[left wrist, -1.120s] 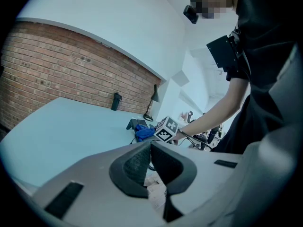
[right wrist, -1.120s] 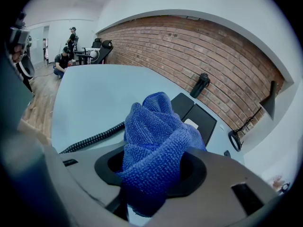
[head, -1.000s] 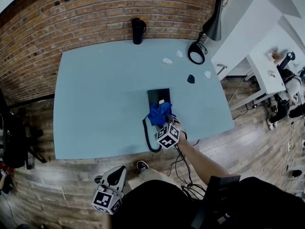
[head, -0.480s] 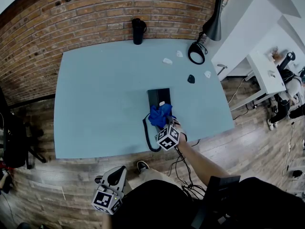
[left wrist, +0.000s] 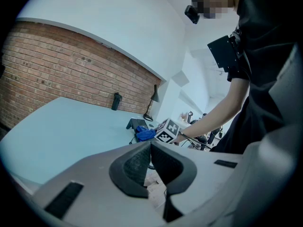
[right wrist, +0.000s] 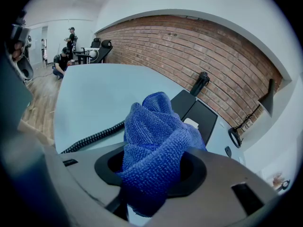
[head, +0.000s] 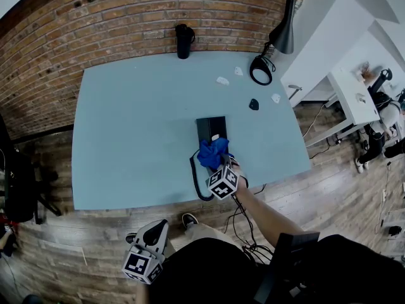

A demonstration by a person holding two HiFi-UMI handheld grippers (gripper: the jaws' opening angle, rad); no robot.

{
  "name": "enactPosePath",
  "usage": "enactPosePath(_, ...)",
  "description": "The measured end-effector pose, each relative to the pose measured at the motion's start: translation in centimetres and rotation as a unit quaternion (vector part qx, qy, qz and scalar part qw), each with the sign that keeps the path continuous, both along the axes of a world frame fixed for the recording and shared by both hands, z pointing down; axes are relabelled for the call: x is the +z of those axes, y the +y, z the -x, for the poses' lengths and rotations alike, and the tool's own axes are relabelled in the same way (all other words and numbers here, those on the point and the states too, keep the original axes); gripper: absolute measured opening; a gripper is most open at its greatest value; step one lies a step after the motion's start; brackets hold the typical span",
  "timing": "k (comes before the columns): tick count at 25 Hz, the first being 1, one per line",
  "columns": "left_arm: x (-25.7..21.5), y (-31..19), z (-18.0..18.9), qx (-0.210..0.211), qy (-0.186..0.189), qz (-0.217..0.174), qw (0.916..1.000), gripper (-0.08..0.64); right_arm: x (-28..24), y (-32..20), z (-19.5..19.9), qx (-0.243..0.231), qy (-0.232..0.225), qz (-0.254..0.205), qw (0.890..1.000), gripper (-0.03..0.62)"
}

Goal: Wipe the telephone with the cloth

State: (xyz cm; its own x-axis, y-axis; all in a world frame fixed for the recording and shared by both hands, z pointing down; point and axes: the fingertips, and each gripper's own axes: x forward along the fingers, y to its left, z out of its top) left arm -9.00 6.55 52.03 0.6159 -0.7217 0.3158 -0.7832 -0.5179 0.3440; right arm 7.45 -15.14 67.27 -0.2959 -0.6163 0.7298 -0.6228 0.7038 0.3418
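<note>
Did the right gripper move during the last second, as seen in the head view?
No, not visibly: the right gripper keeps the blue cloth at the same near end of the telephone.

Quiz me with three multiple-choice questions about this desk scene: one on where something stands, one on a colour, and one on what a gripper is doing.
1. Where on the table does the black flask stand?
A) at its far edge, by the brick wall
B) at its near edge
C) in its middle

2. What colour is the cloth in the right gripper?
A) red
B) blue
C) white

3. How do the jaws of the left gripper stand?
A) wide apart
B) together on the cloth
C) together, with nothing between them

Answers:
1 A: the head view shows it upright close to the wall.
2 B: the right gripper view shows blue weave bunched between the jaws.
3 C: the left gripper view shows the two pads meeting with nothing between them.
</note>
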Motion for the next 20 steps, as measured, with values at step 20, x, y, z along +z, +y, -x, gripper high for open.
enactPosePath(20, -4.6, -6.1, -2.3, 0.084, -0.064, -0.086, 0.9907, 0.000, 0.8, 9.3, 2.6, -0.129, -0.019, 0.283, 0.950, 0.207)
